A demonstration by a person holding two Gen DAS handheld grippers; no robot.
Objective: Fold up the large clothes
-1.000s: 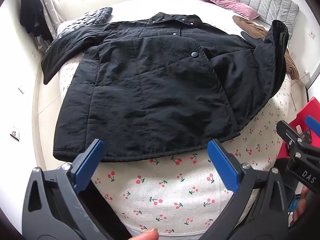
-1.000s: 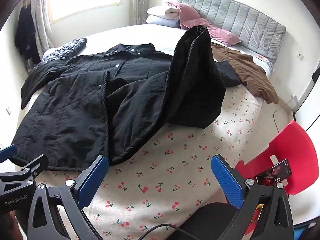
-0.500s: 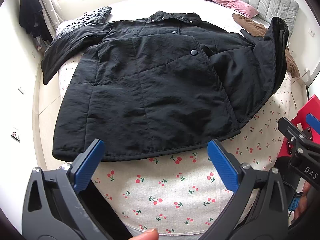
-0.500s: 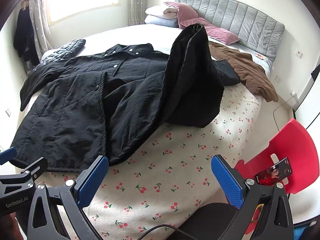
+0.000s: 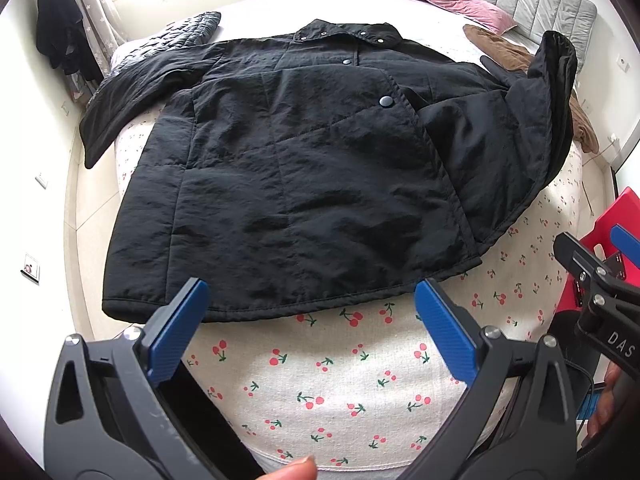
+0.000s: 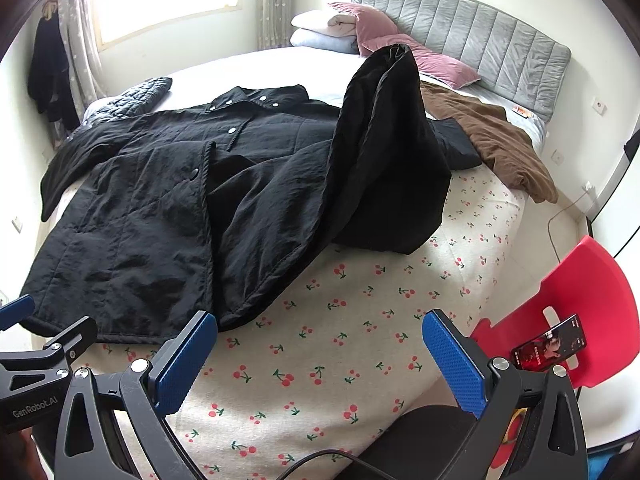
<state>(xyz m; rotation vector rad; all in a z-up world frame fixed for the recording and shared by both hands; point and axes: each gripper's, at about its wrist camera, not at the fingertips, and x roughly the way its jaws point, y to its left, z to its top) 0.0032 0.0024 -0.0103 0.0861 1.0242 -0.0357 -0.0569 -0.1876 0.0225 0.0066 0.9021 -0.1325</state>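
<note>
A large black quilted jacket (image 5: 296, 168) lies front up on the bed, collar away from me, hem towards me. It also shows in the right wrist view (image 6: 168, 208). Its right sleeve (image 6: 384, 152) stands bunched up in a peak; its left sleeve (image 5: 132, 96) hangs over the bed's far left edge. My left gripper (image 5: 308, 320) is open and empty, just short of the hem. My right gripper (image 6: 320, 344) is open and empty over the cherry-print sheet (image 6: 360, 320), right of the hem.
A brown garment (image 6: 500, 144) lies at the right near the grey headboard (image 6: 480, 44). Pink and white pillows (image 6: 372, 36) are at the head. A grey quilted item (image 5: 180, 32) lies at the far left. A red chair (image 6: 580, 300) with a phone stands right of the bed.
Both grippers have drifted slightly, so the jacket sits a little lower and closer in view. Both stay open. The jacket has not moved.
</note>
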